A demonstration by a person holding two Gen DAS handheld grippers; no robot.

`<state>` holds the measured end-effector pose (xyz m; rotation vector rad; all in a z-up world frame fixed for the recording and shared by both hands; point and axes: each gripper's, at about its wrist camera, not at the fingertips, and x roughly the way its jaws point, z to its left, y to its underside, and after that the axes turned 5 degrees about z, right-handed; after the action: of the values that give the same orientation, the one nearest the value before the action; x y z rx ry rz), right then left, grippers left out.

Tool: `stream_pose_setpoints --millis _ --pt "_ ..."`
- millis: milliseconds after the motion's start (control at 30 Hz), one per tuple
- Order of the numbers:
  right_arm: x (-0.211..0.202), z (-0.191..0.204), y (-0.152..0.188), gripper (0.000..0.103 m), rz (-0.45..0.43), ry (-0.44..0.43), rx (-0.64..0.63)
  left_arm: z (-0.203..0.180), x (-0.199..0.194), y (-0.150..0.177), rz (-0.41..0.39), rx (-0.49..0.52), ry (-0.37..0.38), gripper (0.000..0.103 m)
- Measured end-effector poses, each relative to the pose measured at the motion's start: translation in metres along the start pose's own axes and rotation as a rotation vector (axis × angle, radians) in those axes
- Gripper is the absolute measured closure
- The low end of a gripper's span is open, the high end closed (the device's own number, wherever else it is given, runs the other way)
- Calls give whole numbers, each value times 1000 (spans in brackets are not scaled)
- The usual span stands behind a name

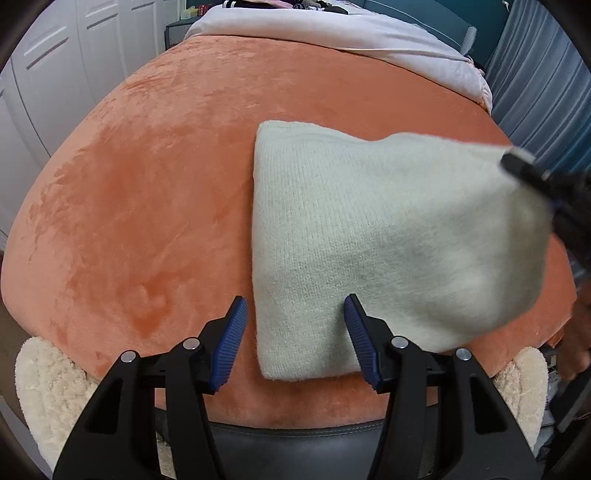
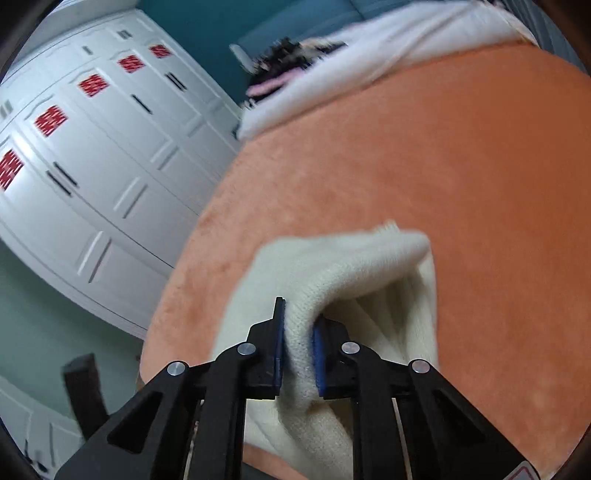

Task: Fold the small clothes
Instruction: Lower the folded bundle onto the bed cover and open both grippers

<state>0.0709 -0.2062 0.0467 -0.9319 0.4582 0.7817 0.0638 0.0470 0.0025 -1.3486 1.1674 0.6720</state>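
A cream knitted garment (image 1: pixel 351 240) lies on the orange plush blanket (image 1: pixel 147 177), its left part flat and its right part lifted off the bed. My left gripper (image 1: pixel 295 317) is open, straddling the garment's near left edge, with one blue pad over the blanket and the other over the knit. In the right wrist view my right gripper (image 2: pixel 298 343) is shut on a bunched fold of the cream garment (image 2: pixel 332 273), holding it up so the ribbed inside shows. From the left wrist view the right gripper (image 1: pixel 524 166) appears blurred at the garment's raised right edge.
A pale pink sheet (image 1: pixel 332 33) covers the far end of the bed with a pile of dark clothes (image 2: pixel 288 62) on it. White wardrobe doors (image 2: pixel 92 155) stand to the left. Fluffy cream fabric (image 1: pixel 48 387) and a dark strip lie at the bed's near edge.
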Motion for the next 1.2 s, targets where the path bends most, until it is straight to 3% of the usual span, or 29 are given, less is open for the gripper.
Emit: stream_pose_setpoints --millis 100,167,200,233,300,433,500,600,800,900,967,1033,1200 --pt "-2 8 -6 92 -12 -14 -62 0 7 -4 2 5 -22 45" --pt "38 -25 8 91 113 110 -26 1 15 -5 18 -1 -32 44" --pt "65 -51 21 90 225 191 22 2 18 -5 31 -6 -22 40" --pt "77 -71 31 88 268 187 91 2 20 -4 43 -12 -13 38" --pt "54 -89 39 87 175 64 254 0 18 -3 27 1 -41 38" --pt "-3 -59 39 86 32 105 198 -10 16 -1 21 49 -81 40" --pt "-4 -51 48 86 69 136 162 -14 16 -1 26 55 -90 40" --pt "30 -59 76 79 207 271 79 -18 10 1 18 52 -96 40" --pt "-3 -11 84 76 134 355 -9 -33 -12 8 -35 94 -140 40" --pt "-31 20 87 68 53 411 -45 -41 -25 12 -77 112 -166 40" --pt "-44 31 94 50 13 433 -40 -45 -33 15 -106 118 -173 39" --pt "-55 34 106 41 -21 461 -26 -50 -43 19 -140 128 -189 31" --pt "-65 41 124 30 -54 550 7 -58 -60 34 -207 153 -231 17"
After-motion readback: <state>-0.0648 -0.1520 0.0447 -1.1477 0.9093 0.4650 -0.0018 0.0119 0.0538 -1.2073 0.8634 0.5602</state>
